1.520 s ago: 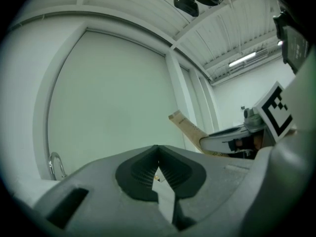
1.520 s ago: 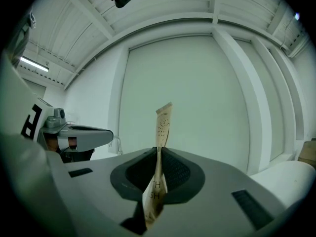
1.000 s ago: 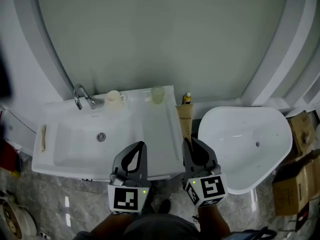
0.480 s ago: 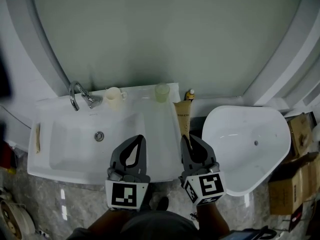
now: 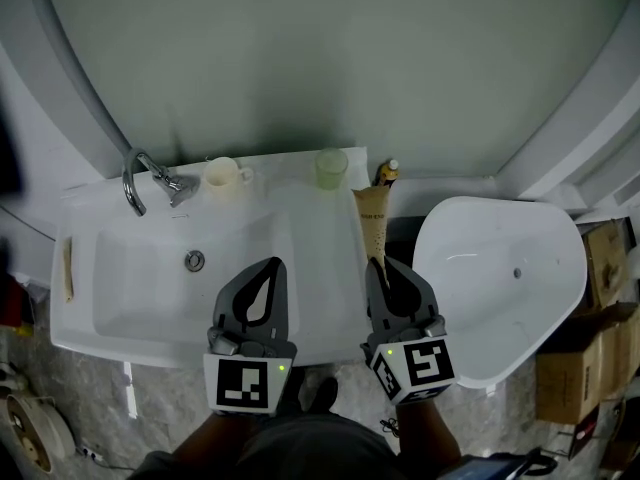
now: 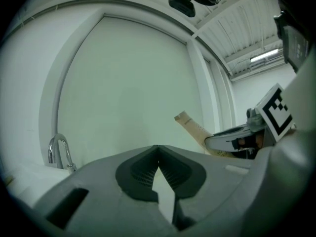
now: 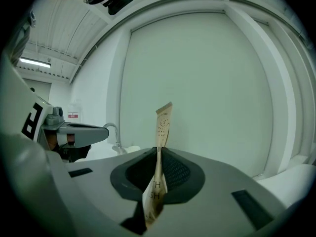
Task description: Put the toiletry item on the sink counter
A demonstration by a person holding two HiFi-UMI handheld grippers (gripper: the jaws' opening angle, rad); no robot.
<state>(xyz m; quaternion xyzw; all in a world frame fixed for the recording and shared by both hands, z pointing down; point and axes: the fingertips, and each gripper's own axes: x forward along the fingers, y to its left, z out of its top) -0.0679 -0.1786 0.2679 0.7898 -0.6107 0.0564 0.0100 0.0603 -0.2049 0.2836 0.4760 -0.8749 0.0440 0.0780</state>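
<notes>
- Gripping the tube (image 5: 372,218) near its lower end, the right gripper (image 5: 377,265) has its jaws pressed flat on it. The right gripper view shows the tube edge-on between the pads (image 7: 174,169), crimped end pointing up and away.
- Left gripper (image 5: 272,265): jaws together, nothing between them. It hangs over the counter's front, beside the right gripper but apart from it.
- Tube long axis: carries straight on from the right gripper, away from the person and toward the wall.
- Key relation: in the head view the tube sits above the right edge of the counter (image 5: 320,248), partly over the dark gap next to the white tub (image 5: 500,288). The bare flat strip lies just left of the tube, between basin (image 5: 190,268) and edge.
- Judgement: the tube is not yet set down. The next move needs a short shift left, then down, by the right gripper alone.
- Back rim: green cup (image 5: 331,167) and bottle (image 5: 386,173) stand just beyond the tube's far end, so pushing it forward could knock them.
</notes>
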